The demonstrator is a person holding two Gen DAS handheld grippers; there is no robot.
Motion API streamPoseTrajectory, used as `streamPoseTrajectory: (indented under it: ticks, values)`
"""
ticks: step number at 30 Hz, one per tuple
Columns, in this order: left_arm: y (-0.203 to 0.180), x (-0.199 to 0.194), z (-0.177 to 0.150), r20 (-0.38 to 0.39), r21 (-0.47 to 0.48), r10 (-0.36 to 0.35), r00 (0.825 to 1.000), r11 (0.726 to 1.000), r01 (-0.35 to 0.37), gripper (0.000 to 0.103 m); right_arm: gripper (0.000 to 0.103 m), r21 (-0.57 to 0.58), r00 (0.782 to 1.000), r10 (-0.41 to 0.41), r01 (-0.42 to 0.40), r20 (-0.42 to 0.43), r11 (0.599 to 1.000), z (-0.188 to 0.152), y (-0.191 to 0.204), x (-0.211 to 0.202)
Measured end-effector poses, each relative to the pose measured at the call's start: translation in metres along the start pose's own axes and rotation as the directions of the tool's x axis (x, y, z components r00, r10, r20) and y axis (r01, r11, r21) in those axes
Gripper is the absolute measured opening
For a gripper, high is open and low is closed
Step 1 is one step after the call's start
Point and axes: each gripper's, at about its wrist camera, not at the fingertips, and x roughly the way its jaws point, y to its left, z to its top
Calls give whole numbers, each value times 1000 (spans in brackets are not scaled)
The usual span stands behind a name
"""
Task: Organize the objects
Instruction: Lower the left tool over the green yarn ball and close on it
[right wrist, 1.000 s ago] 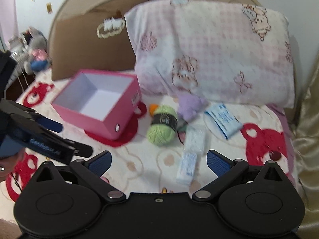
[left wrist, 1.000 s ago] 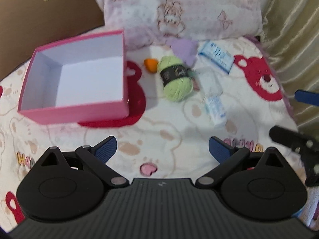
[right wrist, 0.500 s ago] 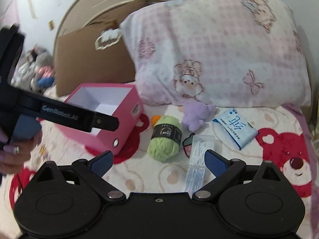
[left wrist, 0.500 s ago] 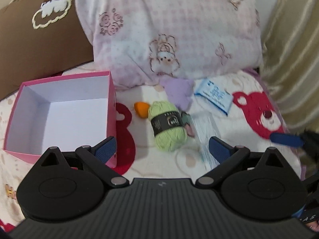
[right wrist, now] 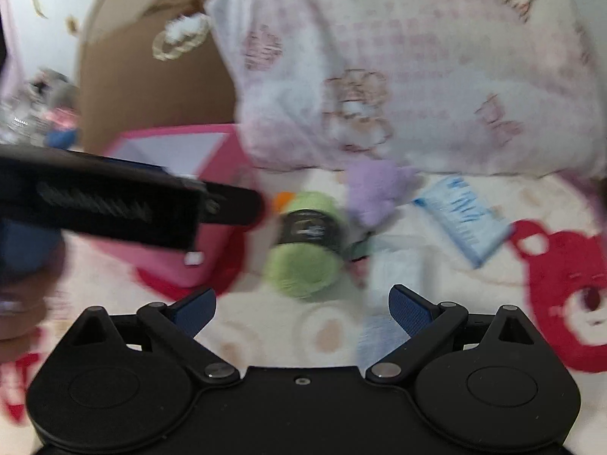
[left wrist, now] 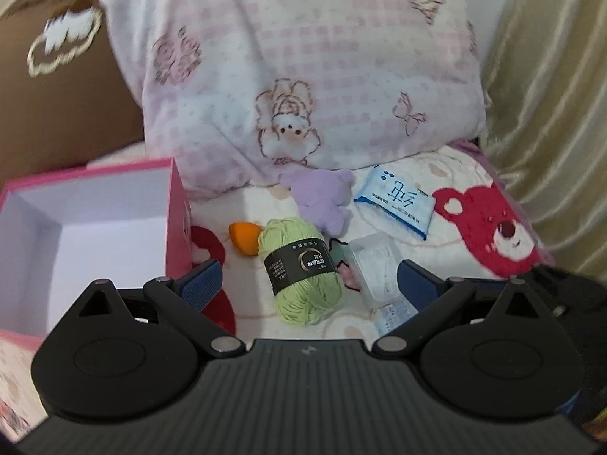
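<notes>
Nothing is sitting in the pink box [left wrist: 95,227] yet. Beside it on the bed, the green yarn [left wrist: 299,265], purple plush [left wrist: 322,201], tissue pack [left wrist: 394,204] and clear case [left wrist: 375,265] are waiting, while the left gripper [left wrist: 303,280] and right gripper [right wrist: 301,309] are hovering spread wide, empty.

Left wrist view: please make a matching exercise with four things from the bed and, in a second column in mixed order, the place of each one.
Things:
1. green yarn ball
2. purple plush toy
3. blue-and-white tissue pack
4. pink box

Places:
A. far left, open top, nothing visible inside
B. beside the red bear print, right of the plush toy
C. at the foot of the pillow, behind the yarn
D. in the middle, right of the orange object

Pairs: 1-D, 2-C, 3-B, 4-A
</notes>
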Motion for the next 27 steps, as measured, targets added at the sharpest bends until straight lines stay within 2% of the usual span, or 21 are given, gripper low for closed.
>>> streamPoseTrajectory:
  ticks: [3,6,7,10,14,18,19,21,23,27]
  values:
    - [9,2,-3,-1,-47,-30,1000,998,30,100,99,-31,1000,19,-19,-3,999,-3,9,9]
    - [16,9,-7,-11,-68,-25,1000,997,24,100,98,-15,998,55,-55,-14,998,2,10,20]
    - [18,13,-8,-16,-76,-33,999,997,32,100,98,-13,999,51,-51,-8,999,4,11,24]
    - [21,21,-10,-29,-78,-88,996,993,86,90,94,-9,999,15,-14,45,1000,9,14,28]
    - [25,24,-12,-7,-93,-124,992,988,123,90,95,-37,992,-31,35,120,999,10,18,25]
    - [20,29,-10,12,-51,-60,998,997,61,86,93,-12,993,22,-21,115,1000,13,10,37]
    - [18,33,-10,12,-42,-40,999,998,40,86,92,-18,991,19,-16,134,1000,14,9,40]
    - [16,38,-10,33,-36,8,999,999,-7,86,93,-20,979,-60,65,195,998,14,11,44]
    - [18,44,-11,43,-40,52,998,998,-51,86,92,-39,975,-56,66,217,997,12,15,49]
    - [27,56,-14,10,-92,28,1000,995,-27,85,91,-40,977,-20,30,214,999,6,6,60]
